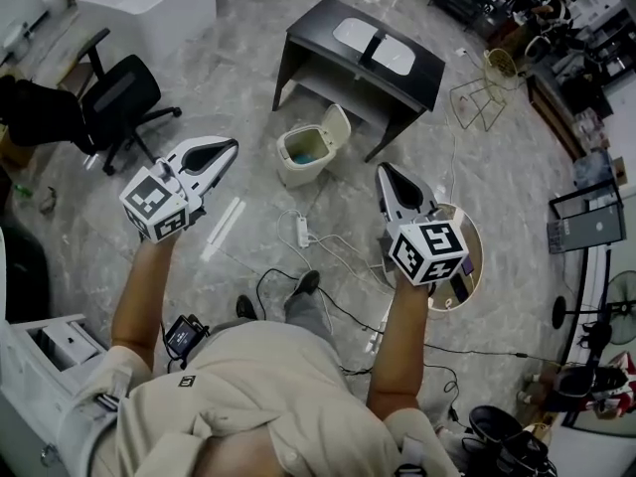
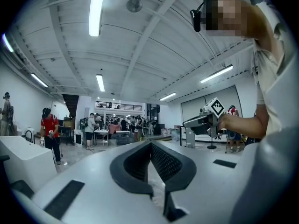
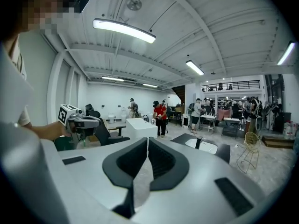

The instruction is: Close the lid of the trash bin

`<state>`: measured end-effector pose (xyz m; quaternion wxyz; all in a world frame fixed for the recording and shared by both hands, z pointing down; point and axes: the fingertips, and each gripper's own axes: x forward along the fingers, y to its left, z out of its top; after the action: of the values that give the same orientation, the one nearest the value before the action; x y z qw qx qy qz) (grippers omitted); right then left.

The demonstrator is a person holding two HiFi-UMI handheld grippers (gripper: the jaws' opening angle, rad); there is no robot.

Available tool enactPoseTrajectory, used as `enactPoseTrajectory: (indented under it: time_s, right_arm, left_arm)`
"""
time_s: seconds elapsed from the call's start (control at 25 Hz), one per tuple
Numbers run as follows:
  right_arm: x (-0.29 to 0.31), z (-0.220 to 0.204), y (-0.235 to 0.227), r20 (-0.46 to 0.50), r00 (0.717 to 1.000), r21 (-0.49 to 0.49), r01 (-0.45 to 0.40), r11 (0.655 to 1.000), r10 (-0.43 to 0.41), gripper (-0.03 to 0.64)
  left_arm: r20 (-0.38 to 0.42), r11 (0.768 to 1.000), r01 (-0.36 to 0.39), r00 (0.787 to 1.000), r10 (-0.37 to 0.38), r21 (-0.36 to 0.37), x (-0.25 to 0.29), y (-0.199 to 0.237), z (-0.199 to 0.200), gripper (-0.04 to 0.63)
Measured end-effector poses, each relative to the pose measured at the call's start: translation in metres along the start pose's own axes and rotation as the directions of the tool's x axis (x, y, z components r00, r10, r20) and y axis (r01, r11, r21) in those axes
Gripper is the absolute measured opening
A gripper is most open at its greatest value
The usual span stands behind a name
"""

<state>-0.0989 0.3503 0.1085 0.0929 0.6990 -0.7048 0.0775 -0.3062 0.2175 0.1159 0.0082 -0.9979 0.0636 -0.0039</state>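
Observation:
In the head view a small cream trash bin (image 1: 303, 155) stands on the floor in front of a black table, its lid (image 1: 336, 127) tipped up and back so the inside shows. My left gripper (image 1: 234, 146) is held in the air to the left of the bin, jaws shut and holding nothing. My right gripper (image 1: 382, 171) hangs to the bin's right, also shut and holding nothing. Neither touches the bin. The left gripper (image 2: 150, 144) and the right gripper (image 3: 147, 141) point level across the room in their own views. Neither of those views shows the bin.
A black table (image 1: 397, 78) with two white panels stands just behind the bin. A black office chair (image 1: 117, 99) and a white cabinet (image 1: 149, 3) are at left. A power strip with cables (image 1: 303, 232) lies on the floor; a round stand (image 1: 475, 256) is at right.

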Motion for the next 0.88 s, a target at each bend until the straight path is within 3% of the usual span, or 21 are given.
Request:
enactPoseTrajectory:
  time_s: [0.36,0.88]
  right_arm:
    - [0.058,-0.001,-0.06,0.004,0.996,0.019,-0.092,0.996,0.092,0.026]
    - [0.098,0.003,-0.155,0.01,0.984,0.027,-0.179,0.983,0.179,0.026]
  left_arm:
    - [-0.039,0.995,-0.094,0.995,0.094,0.015,0.047,0.029,0.001,0.017]
    - [-0.066,0.986,-0.163,0.984,0.164,0.029,0.14,0.038,0.002,0.017]
